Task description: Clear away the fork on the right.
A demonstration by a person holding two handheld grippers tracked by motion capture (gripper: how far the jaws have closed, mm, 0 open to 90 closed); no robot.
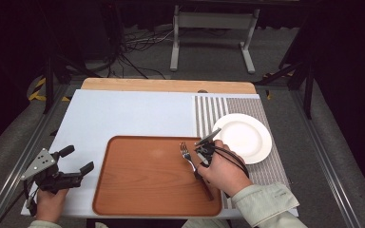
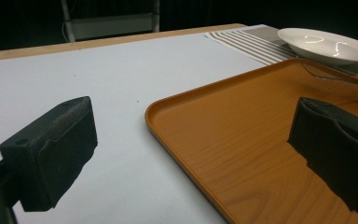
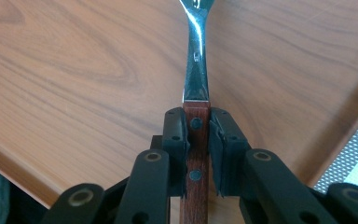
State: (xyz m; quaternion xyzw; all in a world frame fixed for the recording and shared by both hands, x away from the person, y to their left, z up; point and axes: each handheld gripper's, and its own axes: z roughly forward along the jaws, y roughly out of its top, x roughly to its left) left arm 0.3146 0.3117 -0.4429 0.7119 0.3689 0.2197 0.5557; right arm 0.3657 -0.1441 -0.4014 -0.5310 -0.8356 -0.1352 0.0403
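High view | right tool [image 1: 204, 154] over tray [image 1: 123, 190], pinching fork [image 1: 187, 154] handle | left tool [image 1: 78, 164] spread, level

Fork [image 3: 198, 56]: glossy polished metal with a smooth reddish riveted wooden handle; tray [image 1: 142, 180]: matt wood-grain; plate [image 1: 247, 137]: glossy white ceramic.

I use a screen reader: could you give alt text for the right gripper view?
The right gripper clamps the wooden handle of a fork between its black jaws, the steel neck pointing away over an orange-brown wooden tray. A striped placemat shows at the lower right.
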